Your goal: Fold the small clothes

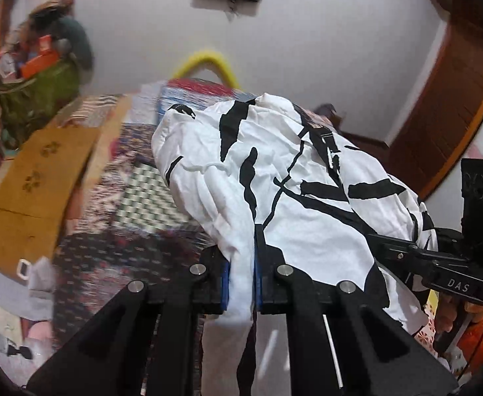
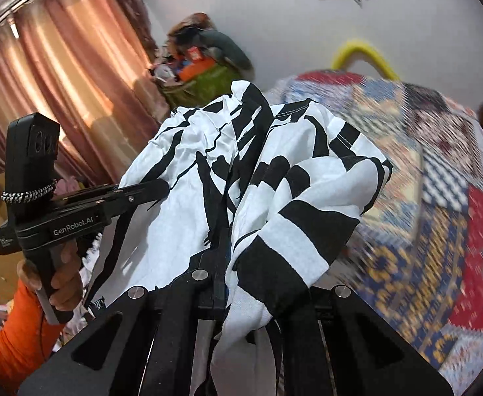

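A white garment with black brush-stroke print [image 1: 284, 178] is held up in the air above a patchwork bedspread. My left gripper [image 1: 241, 264] is shut on a white fold of it between its blue pads. The garment drapes over both tools and also shows in the right wrist view [image 2: 274, 171]. My right gripper [image 2: 223, 264] is shut on the cloth, which covers most of its fingers. The right tool shows at the right in the left wrist view [image 1: 455, 264]. The left tool shows at the left in the right wrist view [image 2: 86, 211], its fingers hidden in the cloth.
The patchwork bedspread [image 2: 439, 231] lies below. A brown cardboard sheet [image 1: 33, 184] lies at the left. A green bag of clutter [image 1: 40, 89] stands by the wall. Pink curtains [image 2: 60, 82] hang at the left. A wooden door [image 1: 455, 92] stands at the right.
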Motion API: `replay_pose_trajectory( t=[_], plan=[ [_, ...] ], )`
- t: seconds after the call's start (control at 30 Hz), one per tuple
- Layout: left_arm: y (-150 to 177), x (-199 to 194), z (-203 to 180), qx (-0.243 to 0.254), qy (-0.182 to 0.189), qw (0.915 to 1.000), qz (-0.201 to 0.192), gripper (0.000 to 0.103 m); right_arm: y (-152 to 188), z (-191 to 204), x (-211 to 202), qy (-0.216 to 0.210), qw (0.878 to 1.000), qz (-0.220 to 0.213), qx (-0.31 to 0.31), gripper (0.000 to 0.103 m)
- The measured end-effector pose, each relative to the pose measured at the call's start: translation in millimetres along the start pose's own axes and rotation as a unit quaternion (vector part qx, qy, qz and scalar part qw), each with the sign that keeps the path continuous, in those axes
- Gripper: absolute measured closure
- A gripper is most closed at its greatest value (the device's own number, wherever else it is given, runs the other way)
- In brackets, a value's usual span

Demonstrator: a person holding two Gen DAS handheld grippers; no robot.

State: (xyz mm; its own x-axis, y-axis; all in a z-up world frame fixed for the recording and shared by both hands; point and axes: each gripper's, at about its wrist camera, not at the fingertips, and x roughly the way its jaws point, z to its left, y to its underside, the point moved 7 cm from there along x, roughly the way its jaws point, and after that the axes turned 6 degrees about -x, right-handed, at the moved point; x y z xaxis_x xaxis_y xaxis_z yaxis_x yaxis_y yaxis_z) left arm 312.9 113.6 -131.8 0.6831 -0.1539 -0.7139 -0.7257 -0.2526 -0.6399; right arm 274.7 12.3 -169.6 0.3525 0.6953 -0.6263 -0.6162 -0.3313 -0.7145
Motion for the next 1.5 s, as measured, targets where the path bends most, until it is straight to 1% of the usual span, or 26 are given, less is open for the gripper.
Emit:
replay_pose_trajectory(
  t=[0.07,0.13,0.27,0.4,0.47,0.57,0.63,0.67,0.7,0.77,0.83,0.9,0.93,0.97,1.0,1.07,1.13,1.17,1.2,1.27,1.3,1.37,1.4,1.5],
  plan=[
    [-3.2,-3.8,24.7,-0.02,-0.009,0.9998,0.0,0.092,-11.3,16.1,17.8,-0.011,1.0,0.001,-0.007,0.096],
    [-2.3,-1.9,51.9,-0.039,-0.015,0.9991,0.003,0.092,-15.8,25.5,36.2,-0.02,1.0,0.007,-0.01,0.096],
    [9.4,16.8,97.7,-0.067,-0.029,0.997,0.025,0.092,-12.8,38.5,83.1,-0.035,0.999,0.034,-0.01,0.096],
    [31.8,50.2,139.5,-0.091,-0.057,0.9926,0.056,0.092,3.4,40.6,137.8,-0.047,0.996,0.079,-0.006,0.096],
    [44.2,67.7,154.7,-0.097,-0.067,0.9902,0.075,0.092,14.3,37.4,162.6,-0.042,0.993,0.106,-0.011,0.096],
    [67.5,95.3,173.9,-0.111,-0.07,0.9855,0.107,0.092,29.7,29.0,195.4,-0.028,0.989,0.145,-0.017,0.095],
    [80.9,109.2,183.4,-0.12,-0.073,0.9822,0.124,0.09,37.1,21.8,204.3,-0.022,0.987,0.16,-0.013,0.09],
    [85.7,113.4,187.0,-0.126,-0.077,0.9805,0.13,0.086,39.9,18.8,207.3,-0.015,0.986,0.168,-0.012,0.088],
    [88.6,115.5,189.2,-0.126,-0.077,0.9807,0.128,0.084,42.9,15.5,207.9,-0.012,0.985,0.173,-0.011,0.085],
    [90.1,112.4,186.7,-0.124,-0.078,0.9816,0.123,0.083,50.9,10.8,205.9,-0.007,0.983,0.185,-0.004,0.083],
    [90.4,108.5,185.6,-0.118,-0.097,0.9807,0.122,0.077,54.6,7.6,194.8,-0.004,0.984,0.18,0.005,0.081],
    [90.1,101.7,182.3,-0.108,-0.123,0.9785,0.126,0.069,56.6,10.1,178.6,0.013,0.985,0.172,-0.005,0.079],
    [90.2,93.9,178.6,-0.099,-0.14,0.9772,0.126,0.069,54.2,12.2,169.9,0.024,0.986,0.164,-0.011,0.079],
    [89.3,89.8,177.1,-0.094,-0.145,0.9772,0.123,0.069,52.9,12.2,161.6,0.031,0.987,0.156,-0.015,0.079],
    [86.8,77.3,171.5,-0.085,-0.15,0.9783,0.115,0.069,49.8,14.7,149.3,0.034,0.989,0.143,-0.018,0.079],
    [79.9,53.0,161.0,-0.076,-0.147,0.9817,0.095,0.068,40.9,19.1,132.4,0.035,0.992,0.119,-0.021,0.079],
    [70.4,22.2,146.9,-0.07,-0.14,0.9854,0.067,0.068,30.6,28.4,107.0,0.038,0.995,0.086,-0.029,0.079],
    [64.6,3.3,137.4,-0.068,-0.133,0.9875,0.05,0.068,22.5,36.9,87.4,0.04,0.997,0.061,-0.036,0.079],
    [59.9,-12.8,129.3,-0.065,-0.127,0.9892,0.034,0.068,16.9,43.1,78.4,0.04,0.997,0.047,-0.041,0.079],
    [46.9,-57.6,104.2,-0.052,-0.115,0.9919,-0.013,0.068,4.7,60.4,46.4,0.04,0.998,0.004,-0.055,0.079],
    [44.2,-73.1,95.1,-0.046,-0.111,0.9923,-0.03,0.068,-2.9,72.9,25.7,0.038,0.997,-0.024,-0.065,0.079],
    [37.8,-118.8,68.4,-0.026,-0.104,0.9912,-0.079,0.068,-12.7,93.8,-5.2,0.034,0.994,-0.065,-0.081,0.079],
    [36.1,-132.9,59.9,-0.02,-0.102,0.9901,-0.095,0.068,-16.9,103.9,-20.7,0.033,0.992,-0.085,-0.09,0.079],
    [37.4,-186.1,26.4,-0.003,-0.084,0.9843,-0.155,0.068,-21.0,138.7,-68.3,0.028,0.982,-0.145,-0.121,0.079]
  ],
)
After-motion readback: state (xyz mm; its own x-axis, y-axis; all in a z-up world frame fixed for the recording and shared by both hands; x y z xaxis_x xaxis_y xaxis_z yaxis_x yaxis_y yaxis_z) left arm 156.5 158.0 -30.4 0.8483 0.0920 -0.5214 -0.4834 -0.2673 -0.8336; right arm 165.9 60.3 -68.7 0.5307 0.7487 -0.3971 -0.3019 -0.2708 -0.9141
